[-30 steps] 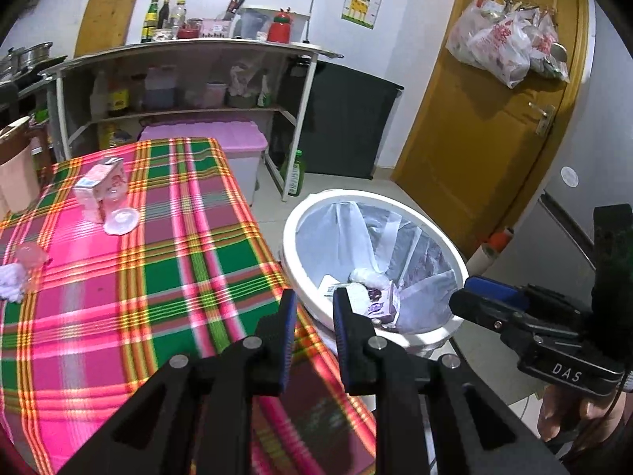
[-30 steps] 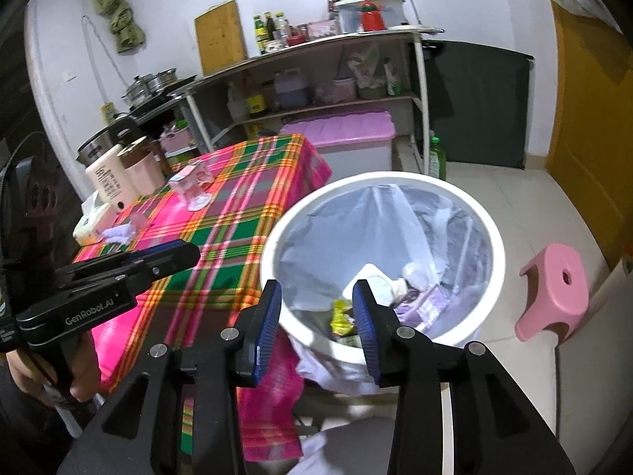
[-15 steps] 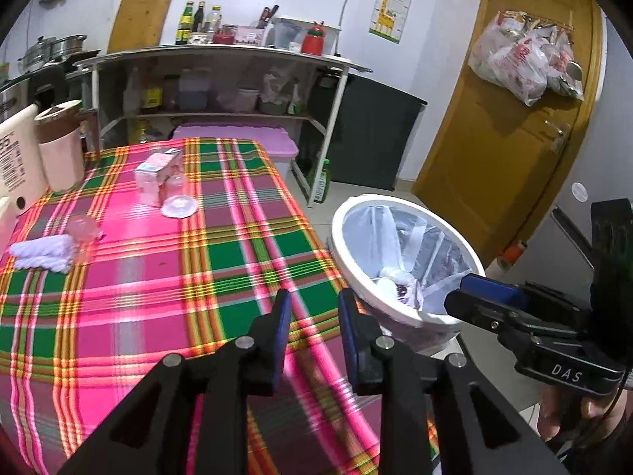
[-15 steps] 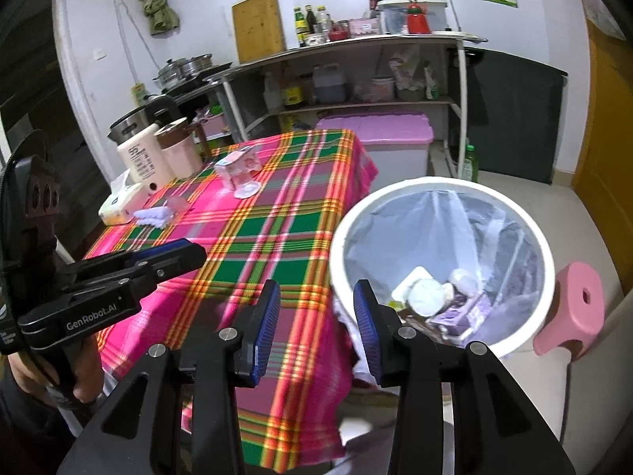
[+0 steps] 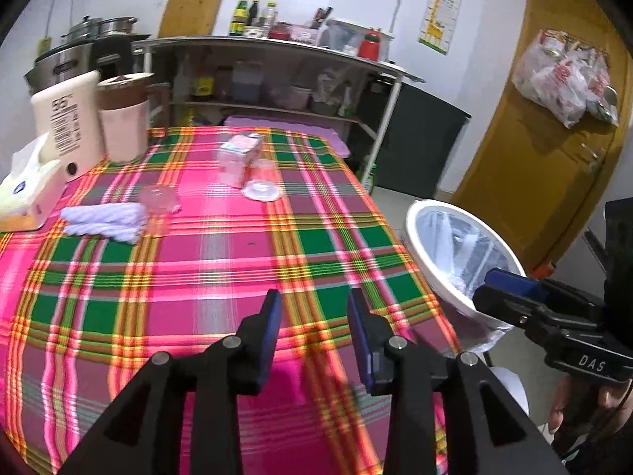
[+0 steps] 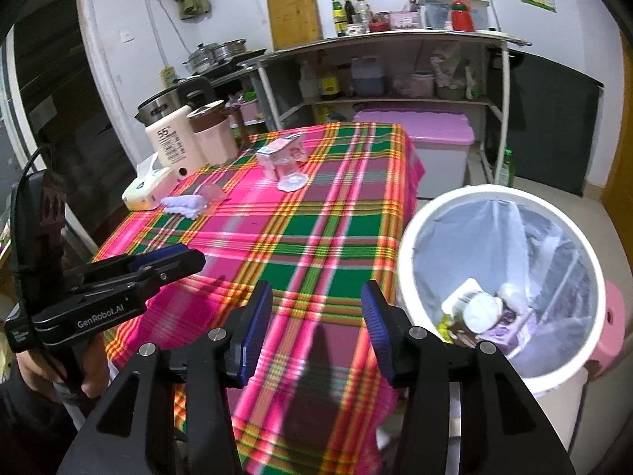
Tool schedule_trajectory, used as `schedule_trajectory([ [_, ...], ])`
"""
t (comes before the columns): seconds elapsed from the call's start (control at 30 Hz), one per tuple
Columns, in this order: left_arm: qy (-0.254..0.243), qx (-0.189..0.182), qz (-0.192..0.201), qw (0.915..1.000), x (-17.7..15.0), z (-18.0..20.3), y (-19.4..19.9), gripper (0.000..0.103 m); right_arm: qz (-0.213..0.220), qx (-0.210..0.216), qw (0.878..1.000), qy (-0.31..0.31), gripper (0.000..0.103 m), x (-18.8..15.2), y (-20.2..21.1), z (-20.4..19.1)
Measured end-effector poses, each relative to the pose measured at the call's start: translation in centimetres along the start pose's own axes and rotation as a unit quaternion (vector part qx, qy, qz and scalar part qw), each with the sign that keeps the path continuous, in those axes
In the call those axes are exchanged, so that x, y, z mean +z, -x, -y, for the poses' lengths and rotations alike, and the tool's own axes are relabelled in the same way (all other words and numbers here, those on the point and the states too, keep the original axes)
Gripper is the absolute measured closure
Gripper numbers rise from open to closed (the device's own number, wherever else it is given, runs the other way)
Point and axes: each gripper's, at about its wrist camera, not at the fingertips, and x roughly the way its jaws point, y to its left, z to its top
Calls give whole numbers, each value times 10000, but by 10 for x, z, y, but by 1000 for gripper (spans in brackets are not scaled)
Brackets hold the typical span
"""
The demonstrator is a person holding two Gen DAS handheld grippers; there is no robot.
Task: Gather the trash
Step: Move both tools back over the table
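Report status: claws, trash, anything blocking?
Left claw and right claw open, empty. Pink carton, clear cup on tablecloth; bin beside. Nothing blocking.

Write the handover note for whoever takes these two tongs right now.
Left tongs: open, empty, over the near part of the plaid table.
Right tongs: open, empty, over the table's near edge beside the bin.
White lined bin: on the floor at the table's right side, already holding several discarded packages.
Left on the table: pink carton with a clear cup and a lid beside it at the far middle; a second clear cup next to the folded white cloth.
The tissue box, kettle and jug at the far left look like keepers.
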Motion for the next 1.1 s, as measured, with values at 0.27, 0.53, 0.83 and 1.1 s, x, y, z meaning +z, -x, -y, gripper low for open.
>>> schedule_trajectory([
  [0.27,385,365,87,9986,3,-44,6,61,-135,156,9996,199,52,14,-22,-18],
  [0.53,782,693,188,9943,11,-84,8,53,-184,213,9993,229,52,32,-44,-26],
  [0.83,1320,1008,163,9860,23,-125,-6,51,-223,278,9992,188,52,58,-78,-29],
  [1.1,1974,1060,36,9746,36,-159,-29,47,-212,343,9988,260,52,83,-113,-38],
])
